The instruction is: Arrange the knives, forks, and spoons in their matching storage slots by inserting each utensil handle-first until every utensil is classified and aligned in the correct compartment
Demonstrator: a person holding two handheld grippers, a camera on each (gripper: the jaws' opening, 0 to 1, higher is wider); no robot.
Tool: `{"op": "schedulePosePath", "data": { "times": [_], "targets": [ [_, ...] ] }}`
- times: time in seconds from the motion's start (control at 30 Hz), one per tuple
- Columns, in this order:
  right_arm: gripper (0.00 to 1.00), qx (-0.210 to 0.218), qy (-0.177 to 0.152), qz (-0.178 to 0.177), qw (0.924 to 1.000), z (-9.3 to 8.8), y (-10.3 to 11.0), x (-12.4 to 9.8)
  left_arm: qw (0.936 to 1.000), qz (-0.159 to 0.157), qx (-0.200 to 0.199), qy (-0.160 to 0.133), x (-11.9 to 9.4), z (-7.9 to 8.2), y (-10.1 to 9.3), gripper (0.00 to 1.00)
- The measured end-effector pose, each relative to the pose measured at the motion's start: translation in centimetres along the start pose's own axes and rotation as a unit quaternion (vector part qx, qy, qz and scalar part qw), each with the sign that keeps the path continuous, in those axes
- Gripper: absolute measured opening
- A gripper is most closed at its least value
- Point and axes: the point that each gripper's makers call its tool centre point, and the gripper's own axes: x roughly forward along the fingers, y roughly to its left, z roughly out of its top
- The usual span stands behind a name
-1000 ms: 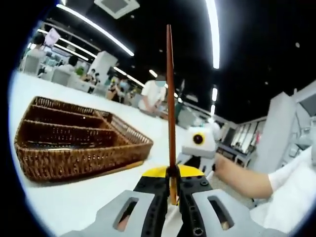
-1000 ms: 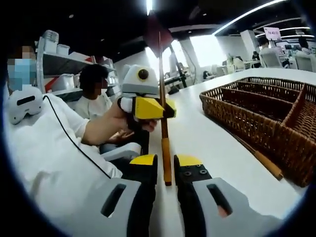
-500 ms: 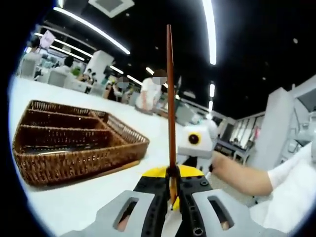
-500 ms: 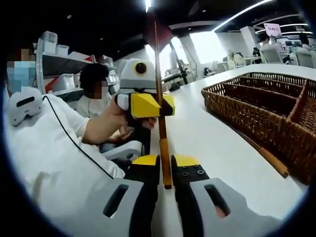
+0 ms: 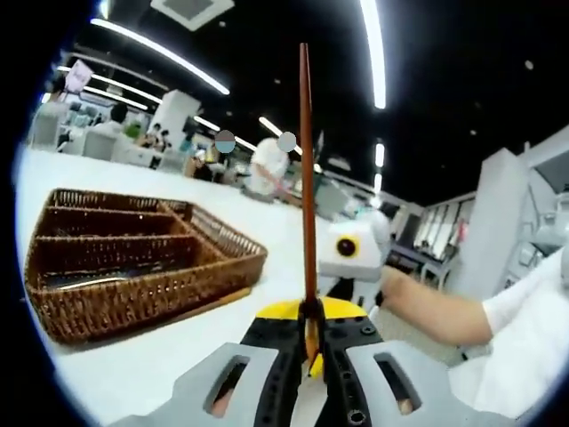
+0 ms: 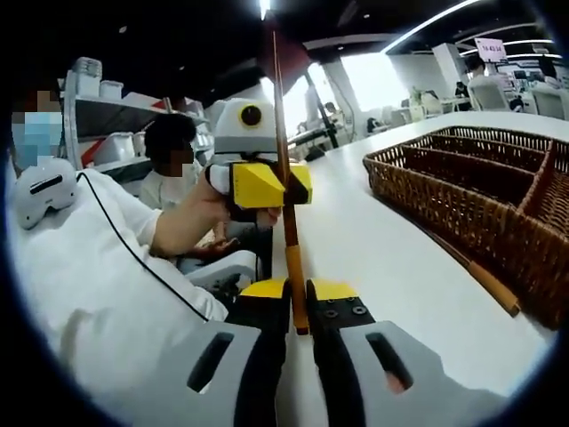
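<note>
A long thin wooden-handled utensil [image 5: 306, 178] stands up between the jaws of my left gripper [image 5: 308, 342], which is shut on it. My right gripper [image 6: 298, 307] is shut on the orange-brown end of the same utensil [image 6: 289, 240]. Farther up the shaft, a hand holds the left gripper [image 6: 267, 182], its yellow jaws clamped on it. The utensil's far end is a dark shape against the ceiling, its kind unclear. The right gripper [image 5: 348, 258] appears just right of the shaft. The brown wicker tray [image 5: 151, 289] with long compartments lies on the white table, also at the right [image 6: 444, 209].
Another wooden handle [image 6: 484, 285] lies on the table along the tray's near wall [image 5: 204, 307]. Something metallic glints in one compartment [image 5: 89, 283]. A person's white sleeve [image 6: 89, 267] is close on the left. Seated people and shelves stand behind the table.
Both grippers keep their hold on the utensil. The views have drifted slightly, and the tray sits a little lower and nearer in the left gripper view.
</note>
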Motion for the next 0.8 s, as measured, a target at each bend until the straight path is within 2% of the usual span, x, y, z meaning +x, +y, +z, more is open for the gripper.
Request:
{"op": "schedulePosePath", "data": {
  "times": [0.5,0.8],
  "targets": [
    [0.06,-0.01,0.006,-0.001,0.9999,-0.19,0.35,-0.05,1.0,-0.004,-0.003,0.008,0.38,-0.08,-0.09,0.04],
    [0.06,0.015,0.002,-0.007,0.9999,0.27,0.25,-0.1,1.0,0.0,-0.003,-0.005,0.48,0.41,0.36,0.05]
  ]
}}
